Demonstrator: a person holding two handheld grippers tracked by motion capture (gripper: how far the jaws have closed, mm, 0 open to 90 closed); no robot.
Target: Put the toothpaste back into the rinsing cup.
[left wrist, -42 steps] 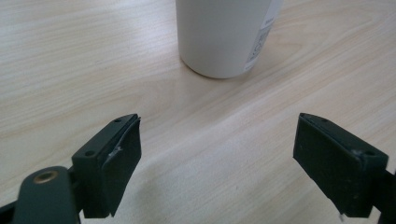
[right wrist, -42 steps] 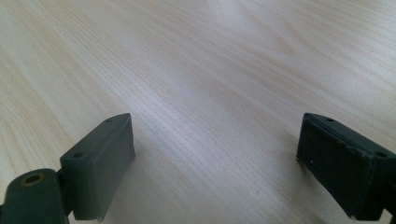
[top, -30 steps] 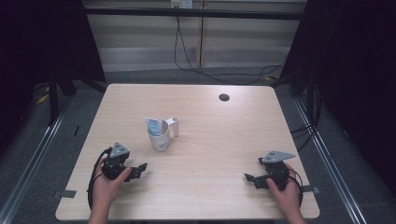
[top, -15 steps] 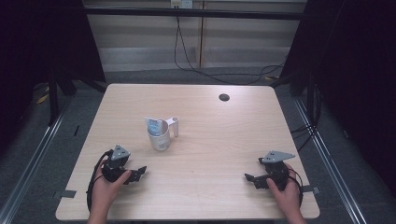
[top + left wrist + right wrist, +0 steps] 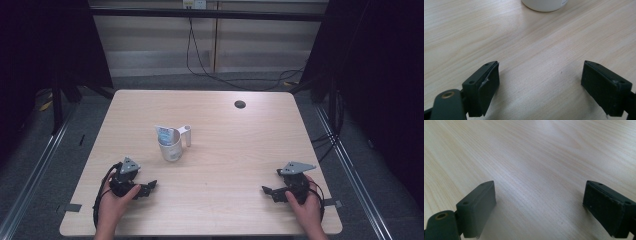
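A white mug [image 5: 173,143] with its handle to the right stands near the middle of the wooden table [image 5: 235,145]; something pale blue and white sticks out of it. Its base [image 5: 543,4] shows at the top of the left gripper view. My left gripper [image 5: 150,187] rests low over the table's front left, below the mug, jaws wide apart and nothing between them [image 5: 540,83]. My right gripper [image 5: 266,191] sits at the front right, jaws also wide apart over bare wood [image 5: 539,206].
A dark round hole [image 5: 240,104] marks the table's far right part. Cables [image 5: 200,55] hang behind the table's far edge. Metal rails [image 5: 45,155] run along the floor on both sides.
The left gripper has shifted slightly toward the front of the table. The right gripper and the mug stay where they were.
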